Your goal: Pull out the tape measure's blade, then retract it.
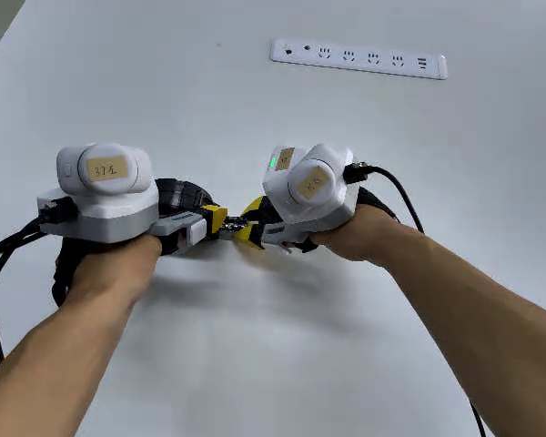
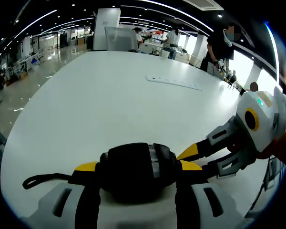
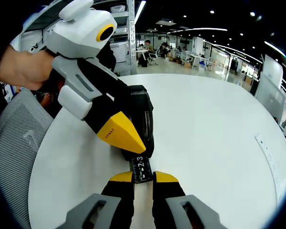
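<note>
Left hand (image 1: 116, 262) knuckles-up (tape measure (image 2: 136, 167) ahead)

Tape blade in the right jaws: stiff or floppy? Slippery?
Likely stiff at this short reach: the blade runs straight from the case to the right gripper. Probably slippery: it looks thin and smooth, and is pinched only at the jaw tips.
</note>
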A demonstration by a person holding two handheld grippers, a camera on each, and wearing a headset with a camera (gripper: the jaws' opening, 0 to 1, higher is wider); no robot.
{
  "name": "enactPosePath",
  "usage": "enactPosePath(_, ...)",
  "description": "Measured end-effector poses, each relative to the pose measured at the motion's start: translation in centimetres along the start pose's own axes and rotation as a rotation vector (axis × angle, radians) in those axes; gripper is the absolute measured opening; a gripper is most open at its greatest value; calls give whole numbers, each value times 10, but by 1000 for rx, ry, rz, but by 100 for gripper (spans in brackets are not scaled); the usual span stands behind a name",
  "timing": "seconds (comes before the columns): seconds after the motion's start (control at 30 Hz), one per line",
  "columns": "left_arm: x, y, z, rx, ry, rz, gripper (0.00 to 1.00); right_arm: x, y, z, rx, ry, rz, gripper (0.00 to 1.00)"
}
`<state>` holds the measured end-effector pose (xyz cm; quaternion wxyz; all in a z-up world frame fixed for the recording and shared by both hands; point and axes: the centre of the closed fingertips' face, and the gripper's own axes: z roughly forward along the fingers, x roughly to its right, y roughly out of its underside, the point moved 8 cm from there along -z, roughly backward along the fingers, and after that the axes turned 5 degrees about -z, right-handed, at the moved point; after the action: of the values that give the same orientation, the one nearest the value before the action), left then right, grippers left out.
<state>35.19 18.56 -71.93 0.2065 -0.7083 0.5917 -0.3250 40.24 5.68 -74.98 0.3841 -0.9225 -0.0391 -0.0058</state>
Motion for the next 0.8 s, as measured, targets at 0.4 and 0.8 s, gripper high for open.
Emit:
enactPosePath(0.4, 0, 0, 0, -2, 1, -5, 59, 0, -8, 9, 13, -2, -6, 10)
enactPosePath(0.8, 0, 0, 1, 1, 1, -9, 60, 0, -9, 11, 23, 0, -8, 11)
